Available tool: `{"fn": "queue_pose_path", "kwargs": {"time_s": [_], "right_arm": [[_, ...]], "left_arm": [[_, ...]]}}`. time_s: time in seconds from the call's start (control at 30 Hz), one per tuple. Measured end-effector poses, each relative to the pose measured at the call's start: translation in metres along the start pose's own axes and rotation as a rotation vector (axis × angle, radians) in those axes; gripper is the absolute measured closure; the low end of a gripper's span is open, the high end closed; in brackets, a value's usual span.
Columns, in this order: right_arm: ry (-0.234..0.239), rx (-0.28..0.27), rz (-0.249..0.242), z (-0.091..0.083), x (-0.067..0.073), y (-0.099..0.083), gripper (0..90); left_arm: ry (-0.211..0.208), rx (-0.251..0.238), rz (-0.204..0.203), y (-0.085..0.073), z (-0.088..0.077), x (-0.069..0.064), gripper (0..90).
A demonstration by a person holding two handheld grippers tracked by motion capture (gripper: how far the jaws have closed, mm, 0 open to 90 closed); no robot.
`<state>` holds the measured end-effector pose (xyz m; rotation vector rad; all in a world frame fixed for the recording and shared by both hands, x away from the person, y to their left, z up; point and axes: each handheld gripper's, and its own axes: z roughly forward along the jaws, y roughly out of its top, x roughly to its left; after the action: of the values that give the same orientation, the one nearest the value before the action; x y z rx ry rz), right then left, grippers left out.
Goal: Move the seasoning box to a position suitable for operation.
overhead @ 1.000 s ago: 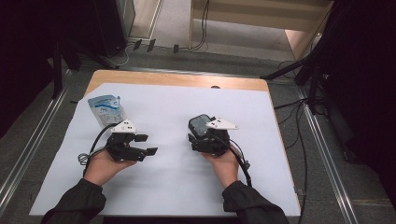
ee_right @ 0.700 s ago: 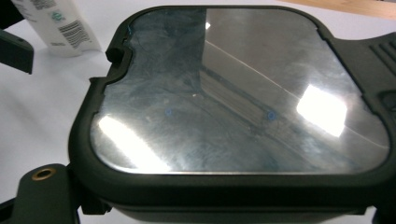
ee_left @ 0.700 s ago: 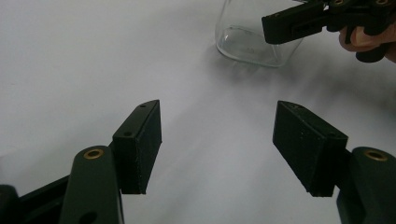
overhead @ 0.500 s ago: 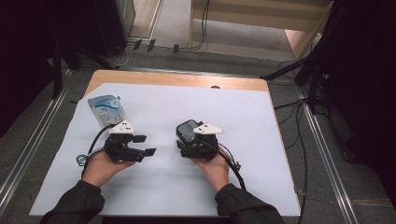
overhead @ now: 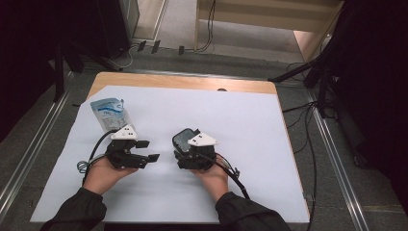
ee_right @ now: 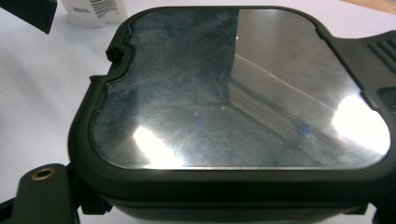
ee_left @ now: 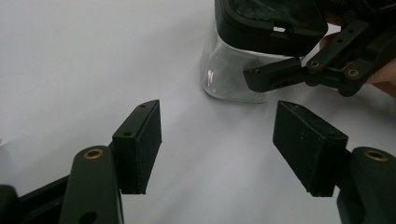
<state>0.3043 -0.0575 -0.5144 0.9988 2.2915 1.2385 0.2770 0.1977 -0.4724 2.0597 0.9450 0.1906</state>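
Observation:
A clear container with a black, glossy-windowed lid [overhead: 184, 139] sits on the white sheet [overhead: 250, 125] near the table's middle. My right gripper [overhead: 183, 150] is shut on it, with its jaws against the container's sides. The lid [ee_right: 233, 93] lies close under the right gripper view's camera. My left gripper [overhead: 150, 149] lies just left of the container, pointing at it, open with nothing between its pads [ee_left: 140, 144]. In the left gripper view the container [ee_left: 233, 70] stands a short way ahead, with one right gripper jaw pressed on its clear wall.
A white and blue pouch [overhead: 109, 113] lies flat at the sheet's far left, behind my left hand; its barcode end [ee_right: 95, 11] peeks past the lid. The wooden table edge [overhead: 183, 82] runs along the back. Cables trail from both grippers.
My right gripper has carried the container leftward, closer to the left gripper. The left gripper has stayed in place, open.

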Motion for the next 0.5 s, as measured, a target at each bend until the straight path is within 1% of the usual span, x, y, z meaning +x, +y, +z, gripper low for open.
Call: {"fn": "queue_pose_path", "kwargs": {"time_s": [0.1, 0.13, 0.23, 0.3, 0.4, 0.43, 0.47, 0.5], "right_arm": [[0.002, 0.001, -0.003, 0.0002, 0.0003, -0.0006, 15.7], [0.007, 0.004, -0.003, 0.0002, -0.0005, -0.0004, 15.6], [0.021, 0.009, 0.006, 0.0003, -0.0016, -0.0001, 14.7], [0.019, 0.016, -0.003, -0.0003, -0.0009, 0.0004, 14.9], [0.025, 0.009, 0.003, -0.0026, -0.0011, 0.0015, 14.7], [0.032, 0.000, 0.017, -0.0044, -0.0019, 0.0028, 13.8], [0.071, -0.002, 0.059, -0.0077, -0.0058, 0.0056, 10.2], [0.082, -0.001, 0.071, -0.0091, -0.0070, 0.0061, 10.0]], "left_arm": [[-0.004, 0.003, -0.001, -0.0001, 0.0009, -0.0005, 33.8], [0.003, 0.001, 0.002, -0.0001, 0.0009, -0.0011, 33.7], [0.003, -0.002, -0.003, 0.0001, 0.0008, -0.0012, 33.7], [-0.007, -0.001, -0.008, 0.0008, 0.0002, -0.0007, 34.2], [-0.003, -0.005, -0.005, 0.0013, 0.0001, -0.0004, 34.4], [-0.005, -0.007, -0.006, 0.0016, 0.0003, -0.0004, 34.4], [0.000, -0.005, -0.005, 0.0021, 0.0004, -0.0004, 34.4], [0.000, -0.007, -0.006, 0.0024, 0.0006, -0.0005, 34.4]]}}
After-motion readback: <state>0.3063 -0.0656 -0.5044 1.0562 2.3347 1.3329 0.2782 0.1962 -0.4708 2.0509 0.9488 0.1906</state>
